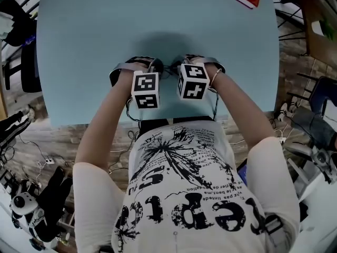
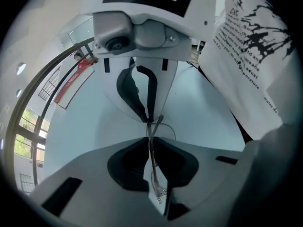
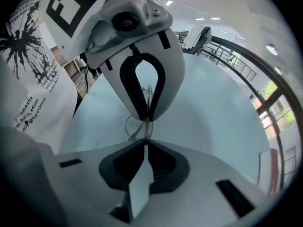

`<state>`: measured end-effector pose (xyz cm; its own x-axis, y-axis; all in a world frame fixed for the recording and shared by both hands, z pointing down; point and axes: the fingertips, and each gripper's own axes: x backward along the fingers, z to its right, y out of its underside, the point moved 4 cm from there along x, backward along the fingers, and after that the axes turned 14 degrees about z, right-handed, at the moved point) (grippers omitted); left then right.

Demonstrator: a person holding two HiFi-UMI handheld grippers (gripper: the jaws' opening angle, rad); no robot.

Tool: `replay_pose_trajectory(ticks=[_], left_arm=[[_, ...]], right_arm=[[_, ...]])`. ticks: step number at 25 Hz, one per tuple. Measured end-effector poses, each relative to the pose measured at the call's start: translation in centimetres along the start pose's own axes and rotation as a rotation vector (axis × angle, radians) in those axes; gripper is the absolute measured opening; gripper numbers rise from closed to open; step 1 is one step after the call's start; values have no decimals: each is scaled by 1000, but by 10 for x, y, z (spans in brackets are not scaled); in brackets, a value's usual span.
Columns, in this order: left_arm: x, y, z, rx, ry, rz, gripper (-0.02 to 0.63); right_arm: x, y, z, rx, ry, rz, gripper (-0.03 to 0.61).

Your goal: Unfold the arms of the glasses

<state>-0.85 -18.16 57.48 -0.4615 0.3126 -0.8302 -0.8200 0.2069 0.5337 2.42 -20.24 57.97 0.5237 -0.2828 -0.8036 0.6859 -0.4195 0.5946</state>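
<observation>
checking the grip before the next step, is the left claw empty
No, in the left gripper view the left claw is shut on a thin wire part of the glasses, which runs between its dark pads.

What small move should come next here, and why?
Probably swing the left hand-held gripper gently outward while the right hand-held gripper holds still. Both are shut on thin wire parts of the glasses, tips almost meeting above the table, so one can steady the frame while the other opens an arm.
</observation>
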Motion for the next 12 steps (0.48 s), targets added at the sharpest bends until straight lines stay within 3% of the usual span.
replay_pose_trajectory(ticks=[7, 12], left_arm=[[0, -6, 2, -28, -35, 40, 41], [9, -12, 0, 37, -85, 133, 40]], right_arm=[[3, 5, -3, -6, 1, -10, 37], [4, 12, -1, -1, 18, -38, 35]])
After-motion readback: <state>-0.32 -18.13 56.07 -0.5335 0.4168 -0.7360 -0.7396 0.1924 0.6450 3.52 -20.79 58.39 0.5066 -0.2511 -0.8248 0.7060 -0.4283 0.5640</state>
